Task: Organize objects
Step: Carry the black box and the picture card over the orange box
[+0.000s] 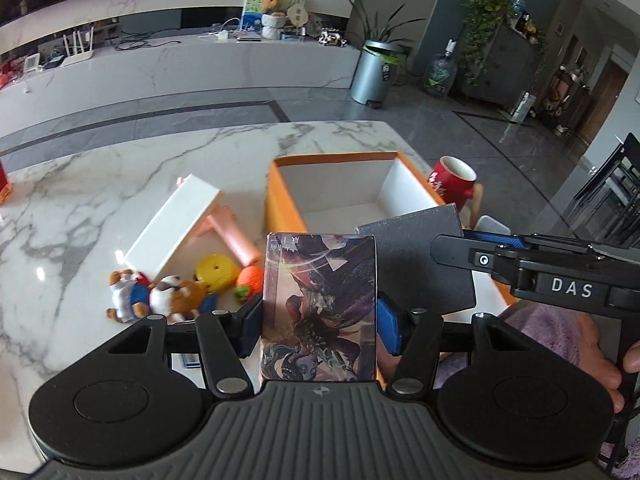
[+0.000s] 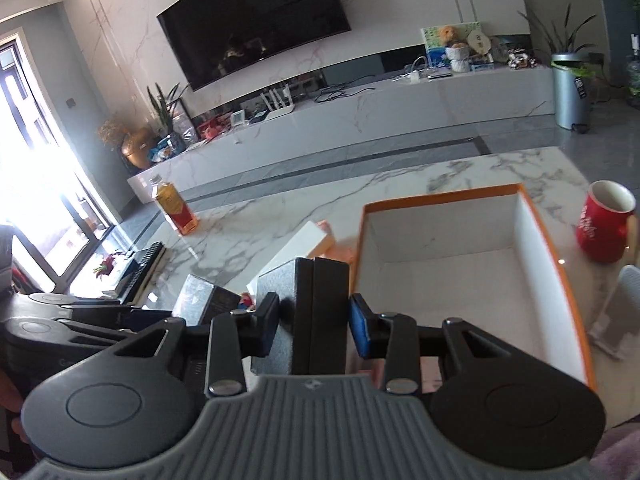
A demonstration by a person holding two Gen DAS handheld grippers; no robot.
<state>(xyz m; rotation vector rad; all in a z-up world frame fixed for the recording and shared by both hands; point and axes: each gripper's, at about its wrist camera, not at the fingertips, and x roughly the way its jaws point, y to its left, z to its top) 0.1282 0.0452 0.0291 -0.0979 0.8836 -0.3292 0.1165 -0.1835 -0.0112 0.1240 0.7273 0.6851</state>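
My left gripper (image 1: 320,322) is shut on a glossy box with dark fantasy artwork (image 1: 320,304), held above the near edge of an open orange box with a white inside (image 1: 276,204). My right gripper (image 2: 314,322) is shut on a black box (image 2: 320,312), held over the orange box's near left corner (image 2: 362,232). In the left wrist view the black box (image 1: 420,256) and the right gripper (image 1: 448,254) show at the right. In the right wrist view the artwork box (image 2: 204,302) and the left gripper show at the lower left.
On the marble table (image 1: 80,208) left of the orange box lie a white lid (image 1: 176,220), a pink cylinder (image 1: 236,240), a yellow disc (image 1: 216,272), an orange toy (image 1: 250,280) and plush dogs (image 1: 160,296). A red mug (image 1: 452,184) stands right of the box. An amber bottle (image 2: 176,206) stands far left.
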